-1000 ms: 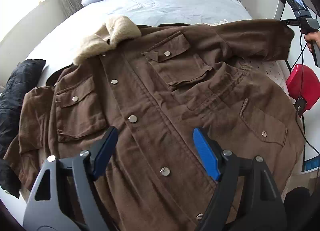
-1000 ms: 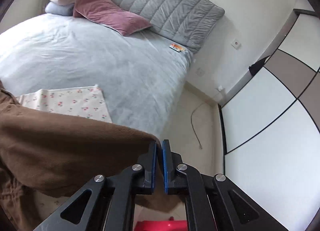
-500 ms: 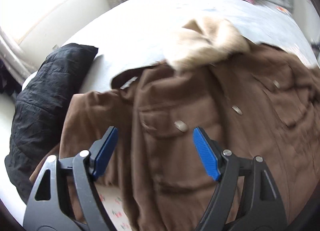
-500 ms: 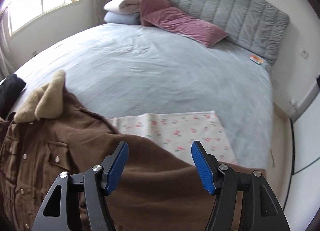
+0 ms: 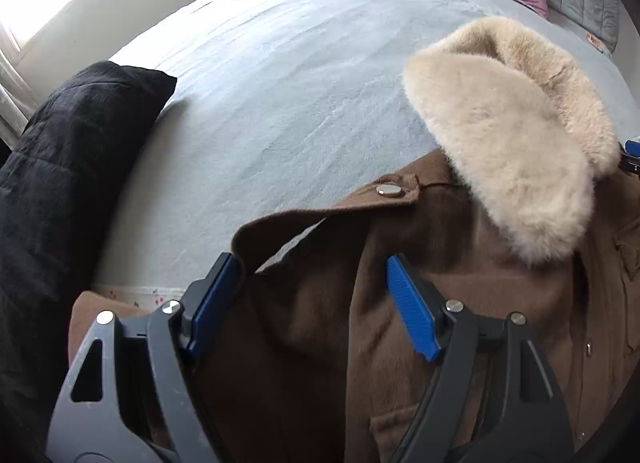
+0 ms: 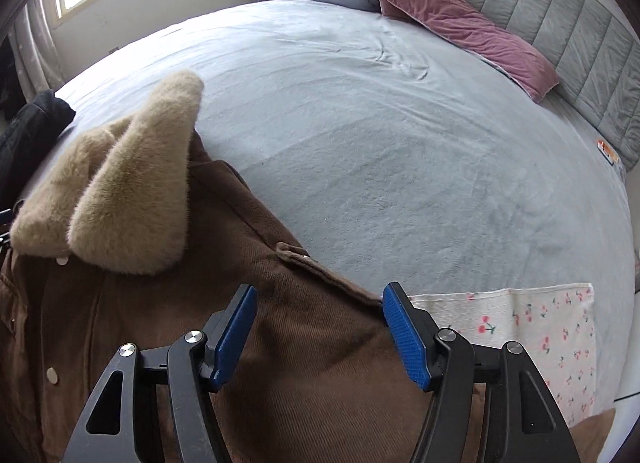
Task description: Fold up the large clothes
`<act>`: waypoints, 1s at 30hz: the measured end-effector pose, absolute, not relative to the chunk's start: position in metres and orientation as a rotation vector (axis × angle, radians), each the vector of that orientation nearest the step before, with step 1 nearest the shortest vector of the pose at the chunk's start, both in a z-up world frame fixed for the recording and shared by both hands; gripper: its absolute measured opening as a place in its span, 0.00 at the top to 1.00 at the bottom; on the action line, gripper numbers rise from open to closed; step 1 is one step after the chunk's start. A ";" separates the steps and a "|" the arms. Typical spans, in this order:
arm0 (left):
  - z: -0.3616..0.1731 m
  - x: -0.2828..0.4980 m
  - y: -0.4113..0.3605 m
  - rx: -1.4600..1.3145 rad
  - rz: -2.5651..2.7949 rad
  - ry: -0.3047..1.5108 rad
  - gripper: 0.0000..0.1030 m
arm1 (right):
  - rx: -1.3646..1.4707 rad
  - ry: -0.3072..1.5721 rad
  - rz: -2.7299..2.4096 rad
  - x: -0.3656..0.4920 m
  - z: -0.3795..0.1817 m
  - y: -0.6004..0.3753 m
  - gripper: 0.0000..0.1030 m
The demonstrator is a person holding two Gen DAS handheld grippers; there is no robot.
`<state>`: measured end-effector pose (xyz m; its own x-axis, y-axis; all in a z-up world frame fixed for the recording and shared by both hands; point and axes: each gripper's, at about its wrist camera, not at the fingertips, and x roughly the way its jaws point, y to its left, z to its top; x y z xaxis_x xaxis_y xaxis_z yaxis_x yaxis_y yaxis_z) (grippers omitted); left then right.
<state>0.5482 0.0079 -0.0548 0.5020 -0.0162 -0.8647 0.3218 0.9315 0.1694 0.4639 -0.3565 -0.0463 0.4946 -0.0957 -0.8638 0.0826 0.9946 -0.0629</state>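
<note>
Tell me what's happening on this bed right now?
A person is working on a brown coat with a fuzzy tan collar, spread on a bed covered in a grey-blue sheet. The left gripper hangs open over one shoulder of the coat, and the right gripper hangs open over the other; neither pinches any fabric. A black jacket lies beside the coat, and a cherry-print cloth sits under its edge. No fold shows near the shoulders.

The brown coat [image 5: 460,303] runs off the lower edge of both views — its hem and sleeves stay unseen. The black garment [image 5: 60,183] is cut by the left edge, and the floral cloth [image 6: 540,327] lies partly under the coat.
</note>
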 end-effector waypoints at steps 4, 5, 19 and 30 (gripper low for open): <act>-0.072 0.563 0.003 0.268 -0.187 1.070 0.36 | 0.017 1.044 -0.121 0.473 -0.068 -0.360 0.36; -0.075 0.561 0.003 0.234 -0.187 1.066 0.41 | 0.034 1.040 -0.121 0.474 -0.071 -0.361 0.37; -0.015 0.515 -0.025 0.153 0.096 0.585 0.89 | -0.310 0.718 -0.413 0.464 -0.021 -0.313 0.91; -0.037 0.528 0.006 0.044 0.069 0.721 0.32 | -0.405 0.841 -0.411 0.481 -0.081 -0.308 0.51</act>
